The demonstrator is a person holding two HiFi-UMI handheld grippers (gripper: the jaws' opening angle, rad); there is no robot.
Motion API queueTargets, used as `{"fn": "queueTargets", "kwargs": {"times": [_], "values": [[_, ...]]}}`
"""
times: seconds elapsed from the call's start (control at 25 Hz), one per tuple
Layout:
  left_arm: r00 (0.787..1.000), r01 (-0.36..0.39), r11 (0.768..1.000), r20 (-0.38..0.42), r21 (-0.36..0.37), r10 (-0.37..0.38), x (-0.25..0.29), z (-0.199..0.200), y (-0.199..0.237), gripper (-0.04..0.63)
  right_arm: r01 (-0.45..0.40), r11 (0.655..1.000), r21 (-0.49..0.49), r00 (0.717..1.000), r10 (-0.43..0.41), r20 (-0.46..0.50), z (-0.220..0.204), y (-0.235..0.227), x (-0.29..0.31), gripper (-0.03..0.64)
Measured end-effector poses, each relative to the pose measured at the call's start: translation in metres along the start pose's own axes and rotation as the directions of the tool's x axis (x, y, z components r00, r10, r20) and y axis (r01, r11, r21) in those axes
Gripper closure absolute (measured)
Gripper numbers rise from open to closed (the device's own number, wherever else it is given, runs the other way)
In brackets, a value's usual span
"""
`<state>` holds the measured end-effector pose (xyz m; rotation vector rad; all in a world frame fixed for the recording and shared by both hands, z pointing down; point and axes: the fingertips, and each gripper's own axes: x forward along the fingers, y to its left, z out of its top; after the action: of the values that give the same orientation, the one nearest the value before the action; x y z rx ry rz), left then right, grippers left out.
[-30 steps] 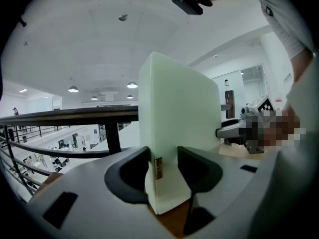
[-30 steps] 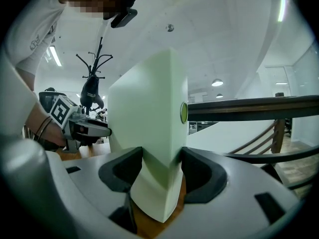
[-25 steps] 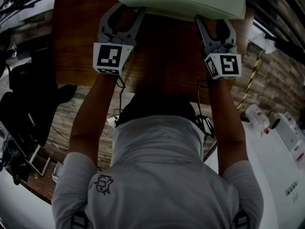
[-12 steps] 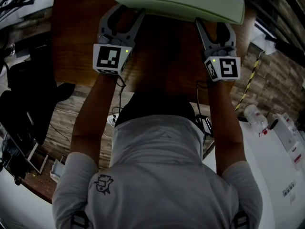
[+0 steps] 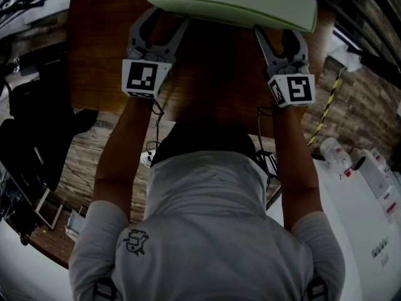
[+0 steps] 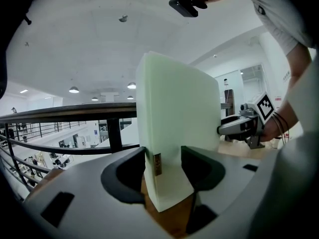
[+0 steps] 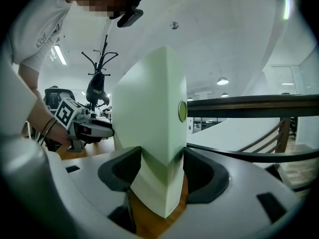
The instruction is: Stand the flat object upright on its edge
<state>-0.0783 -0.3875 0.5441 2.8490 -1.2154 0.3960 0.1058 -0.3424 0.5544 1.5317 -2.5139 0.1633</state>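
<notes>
Flat object (image 5: 232, 2) upright on edge on tabletop (image 5: 100, 61), standing apparently done; left gripper (image 5: 164, 19) fingers just opening, apart around it; right gripper (image 5: 280, 33) fingers clamped on it, release pending.

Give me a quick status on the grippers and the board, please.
Left gripper jaws just opening, either side of pale green board. Right gripper clamped on it. Board upright on its edge on wooden table. No obstruction in view.

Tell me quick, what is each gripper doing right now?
Left gripper: open, its jaws have just been opening; the pale green board stands between them, not squeezed.
Right gripper: closed on the board's other end.
</notes>
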Motion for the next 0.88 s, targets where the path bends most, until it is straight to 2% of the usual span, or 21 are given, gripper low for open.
{"fn": "queueTargets", "kwargs": {"times": [0.48, 0.88], "values": [[1.000, -0.012, 1.000, 0.001, -0.022, 0.012, -0.002, -0.001, -0.004, 0.356, 0.007, 1.000, 0.018, 1.000, -0.007, -0.008, -0.005, -0.002, -0.008, 0.376], [1.000, -0.023, 1.000, -0.003, -0.012, 0.023, -0.011, 0.003, -0.003, 0.351, 0.024, 0.999, 0.024, 1.000, -0.024, -0.007, -0.002, -0.006, -0.023, 0.377]]}}
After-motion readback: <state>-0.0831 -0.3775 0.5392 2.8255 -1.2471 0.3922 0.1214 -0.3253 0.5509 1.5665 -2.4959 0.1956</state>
